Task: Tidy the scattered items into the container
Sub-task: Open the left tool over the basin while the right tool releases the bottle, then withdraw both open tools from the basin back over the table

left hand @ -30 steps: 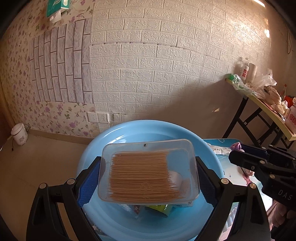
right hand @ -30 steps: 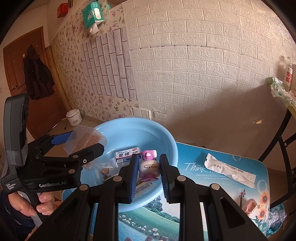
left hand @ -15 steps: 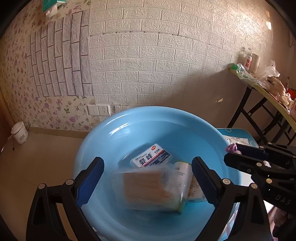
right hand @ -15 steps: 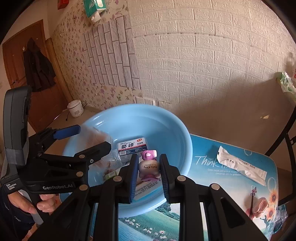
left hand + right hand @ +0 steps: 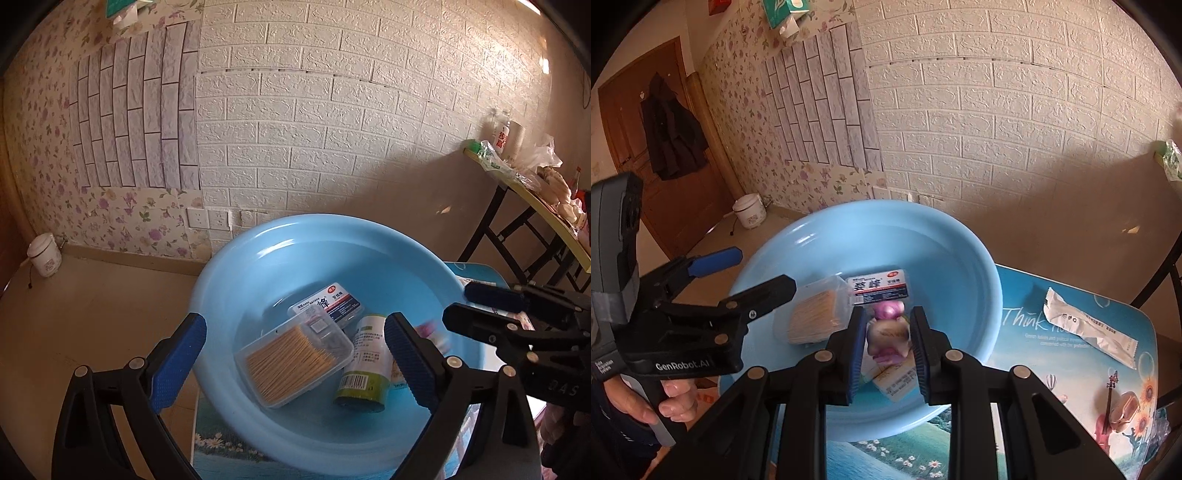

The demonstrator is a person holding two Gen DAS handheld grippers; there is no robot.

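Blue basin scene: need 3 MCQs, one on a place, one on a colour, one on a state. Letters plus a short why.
1. Where does the white sachet lie?
A. in the blue basin
B. on the printed mat, right of the basin
C. on the floor

2. What colour are the pads of the left claw?
A. blue
B. red
C. grey

3. How is the clear toothpick box now?
A. clamped in the left claw
B. on the side table
C. lying loose in the blue basin

Answers:
1 B: the right wrist view shows it flat on the printed mat, outside the rim.
2 A: both pads show blue in the left wrist view.
3 C: it rests on the basin floor beside the green-label bottle, clear of both pads, which stand wide apart.
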